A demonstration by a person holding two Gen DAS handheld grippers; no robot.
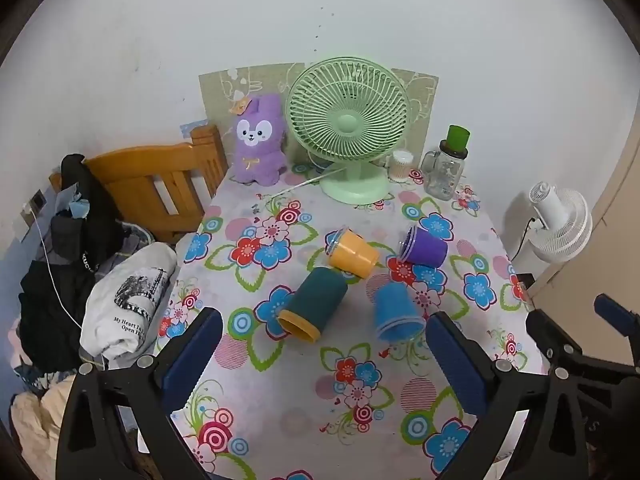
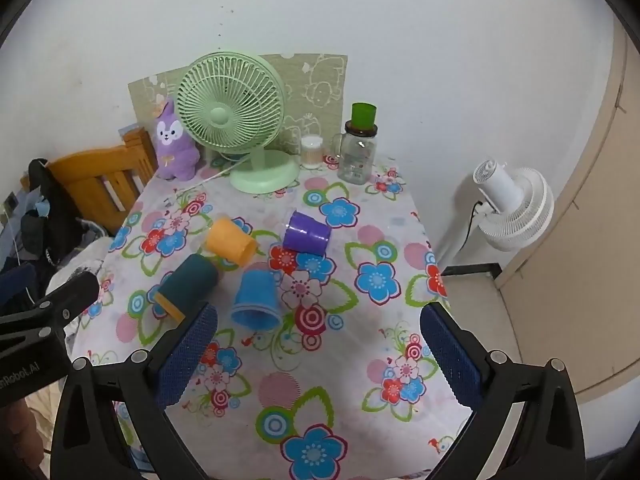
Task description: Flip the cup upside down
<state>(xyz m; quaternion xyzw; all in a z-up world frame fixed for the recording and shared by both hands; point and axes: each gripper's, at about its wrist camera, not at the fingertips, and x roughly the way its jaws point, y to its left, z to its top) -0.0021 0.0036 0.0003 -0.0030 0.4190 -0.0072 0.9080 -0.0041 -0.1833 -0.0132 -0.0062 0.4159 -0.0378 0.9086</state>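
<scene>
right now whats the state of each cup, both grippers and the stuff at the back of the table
dark teal cup: on its side
orange cup: on its side
purple cup: on its side
blue cup: mouth down on the cloth, tilted
left gripper: open, empty
right gripper: open, empty
green desk fan: upright
glass jar: upright, a green cup on its lid

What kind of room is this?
Probably a bedroom at home: a wooden bed frame with clothes heaped beside it, and a plush toy on the table.

Matt plastic cups [image 1: 394, 314] lie on glossy flowered tablecloth [image 1: 304, 392].
</scene>
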